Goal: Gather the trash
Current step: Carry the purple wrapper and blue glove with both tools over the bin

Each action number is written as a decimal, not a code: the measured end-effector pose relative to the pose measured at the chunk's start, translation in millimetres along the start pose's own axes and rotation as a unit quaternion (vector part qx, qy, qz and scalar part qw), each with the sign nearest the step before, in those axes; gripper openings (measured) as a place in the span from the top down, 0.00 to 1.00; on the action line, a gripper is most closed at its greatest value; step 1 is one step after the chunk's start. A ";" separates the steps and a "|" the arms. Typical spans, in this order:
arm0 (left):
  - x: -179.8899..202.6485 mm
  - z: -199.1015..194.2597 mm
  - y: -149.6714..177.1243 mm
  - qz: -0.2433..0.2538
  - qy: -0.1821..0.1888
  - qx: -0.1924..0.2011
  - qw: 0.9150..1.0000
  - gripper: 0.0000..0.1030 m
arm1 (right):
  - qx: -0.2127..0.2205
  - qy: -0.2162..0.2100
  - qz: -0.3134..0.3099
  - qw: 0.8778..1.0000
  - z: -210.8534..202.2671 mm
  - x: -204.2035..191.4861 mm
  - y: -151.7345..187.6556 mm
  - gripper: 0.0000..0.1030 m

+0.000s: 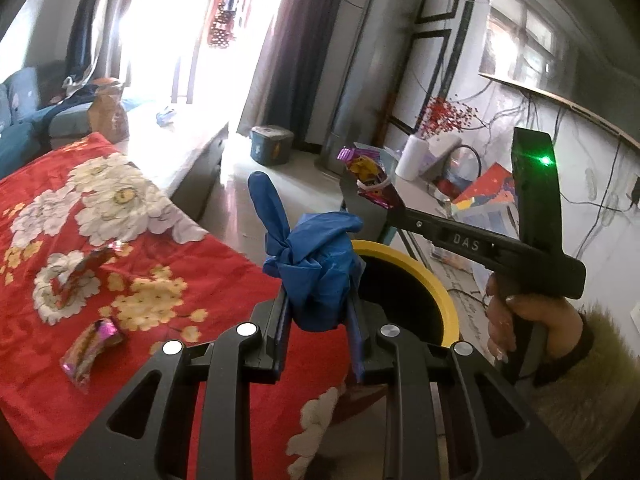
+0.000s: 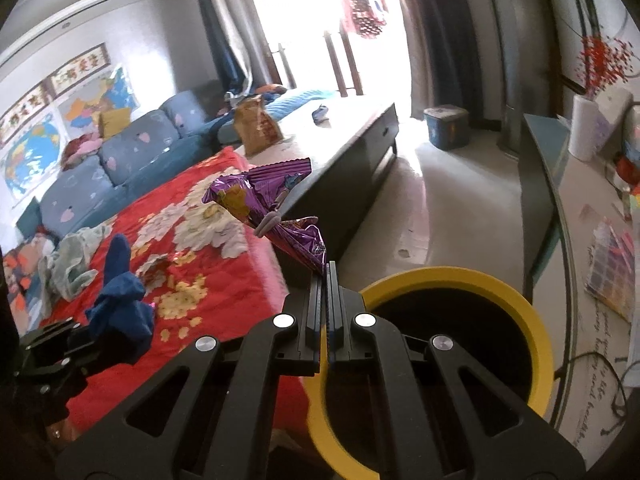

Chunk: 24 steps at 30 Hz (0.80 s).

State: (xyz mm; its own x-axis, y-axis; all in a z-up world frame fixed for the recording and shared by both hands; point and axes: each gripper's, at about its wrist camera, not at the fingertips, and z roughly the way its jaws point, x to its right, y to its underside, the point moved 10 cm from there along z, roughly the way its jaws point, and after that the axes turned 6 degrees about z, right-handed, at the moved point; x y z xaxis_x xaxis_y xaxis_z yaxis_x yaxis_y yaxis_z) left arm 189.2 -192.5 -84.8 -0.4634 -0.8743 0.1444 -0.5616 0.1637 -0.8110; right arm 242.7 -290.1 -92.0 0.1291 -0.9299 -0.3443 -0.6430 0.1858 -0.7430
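- Trash is split between both tools and the red floral bedspread (image 1: 224, 264): two crumpled foil wrappers (image 1: 90, 346) lie on the cloth, one with a purple end, the other (image 1: 78, 272) redder.
- Left gripper (image 1: 318, 300) has its jaws partly closed around a blue glove (image 1: 316, 264), a soft, rubbery bundle knotted into a lump, with one finger sticking up.
- Right gripper (image 2: 329, 276) has its jaws pressed nearly together, pinching the corner of a purple snack wrapper (image 2: 272, 208), a thin, shiny, creased foil with a crimped edge.
- Both pieces hang near the yellow-rimmed bin (image 2: 536, 332), a round, dark-walled container beside the bed; held there, I judge, so each can drop straight in.
- The wrapper hangs just outside the rim in the right wrist view; the glove sits before the rim in the left wrist view.
- Light foil may cling or flutter on release; the glove should fall as one lump.
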 end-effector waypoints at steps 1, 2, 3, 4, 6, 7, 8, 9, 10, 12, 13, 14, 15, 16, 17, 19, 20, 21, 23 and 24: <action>4.3 2.7 0.3 0.004 0.003 -0.002 1.000 0.77 | 0.000 0.003 0.004 1.000 -0.3 3.2 0.4 1.00; 6.7 4.0 0.5 0.005 0.005 -0.002 1.000 0.77 | 0.000 0.006 0.007 1.000 -1.0 6.4 1.1 1.00; 9.9 5.5 0.3 0.007 0.007 -0.003 1.000 0.77 | 0.001 0.009 0.011 1.000 -2.1 10.8 1.3 1.00; 13.2 8.0 0.2 0.010 0.010 -0.004 1.000 0.77 | 0.002 0.011 0.013 1.000 -2.7 13.4 1.6 1.00; 18.0 11.8 0.2 0.015 0.014 -0.006 1.000 0.77 | 0.003 0.018 0.018 1.000 -3.9 19.0 1.8 1.00; 20.9 14.4 0.6 0.018 0.016 -0.008 1.000 0.77 | 0.003 0.021 0.020 1.000 -4.5 21.9 1.8 1.00; 23.4 16.7 1.3 0.019 0.018 -0.009 1.000 0.77 | 0.003 0.024 0.022 0.999 -5.4 25.2 1.7 1.00; 26.6 19.7 1.8 0.022 0.021 -0.011 0.999 0.77 | 0.003 0.027 0.024 0.999 -6.1 28.8 2.2 1.00; 29.0 21.9 1.9 0.025 0.022 -0.012 0.999 0.77 | 0.003 0.029 0.026 0.999 -6.8 31.7 3.0 1.00; 33.2 26.5 2.6 0.028 0.024 -0.015 0.999 0.77 | 0.002 0.034 0.031 0.999 -7.2 38.1 4.8 1.00; 36.0 29.8 3.0 0.030 0.027 -0.017 0.999 0.77 | 0.001 0.037 0.032 0.999 -7.3 40.9 5.4 1.00; 37.4 31.0 3.7 0.031 0.028 -0.017 0.999 0.77 | 0.001 0.040 0.034 0.999 -7.4 43.7 6.5 1.00; 39.4 33.3 3.8 0.033 0.029 -0.018 0.999 0.77 | 0.000 0.042 0.036 0.998 -7.1 47.4 7.8 1.00; 42.2 36.3 4.1 0.035 0.031 -0.021 0.999 0.77 | -0.001 0.044 0.038 0.998 -7.3 50.1 8.7 1.00; 44.6 38.8 4.3 0.036 0.033 -0.022 0.999 0.77 | -0.002 0.047 0.040 0.998 -7.2 52.4 9.4 1.00; 50.0 43.0 5.6 0.040 0.037 -0.025 0.998 0.77 | -0.004 0.055 0.044 0.998 -7.8 59.2 11.0 1.00; 51.7 45.1 6.0 0.042 0.038 -0.026 0.998 0.77 | -0.006 0.060 0.047 0.997 -7.8 63.1 12.3 1.00; 54.2 48.0 6.8 0.045 0.040 -0.028 0.998 0.77 | -0.007 0.063 0.050 0.997 -8.1 66.2 12.9 1.00; 56.9 52.5 7.7 0.048 0.042 -0.030 0.997 0.77 | -0.010 0.068 0.056 0.996 -9.0 70.4 15.0 1.00; 58.8 55.4 8.6 0.050 0.045 -0.032 0.997 0.77 | -0.012 0.071 0.060 0.996 -8.5 75.5 16.1 1.00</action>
State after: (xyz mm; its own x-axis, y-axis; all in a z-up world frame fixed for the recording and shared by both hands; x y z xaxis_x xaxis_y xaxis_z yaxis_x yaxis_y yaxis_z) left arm 195.1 -267.8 -114.7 -0.5768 -0.8084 0.1172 -0.5510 0.2791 -0.7865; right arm 235.7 -360.1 -125.1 -0.0567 -0.9370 -0.3446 -0.6651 0.2929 -0.6869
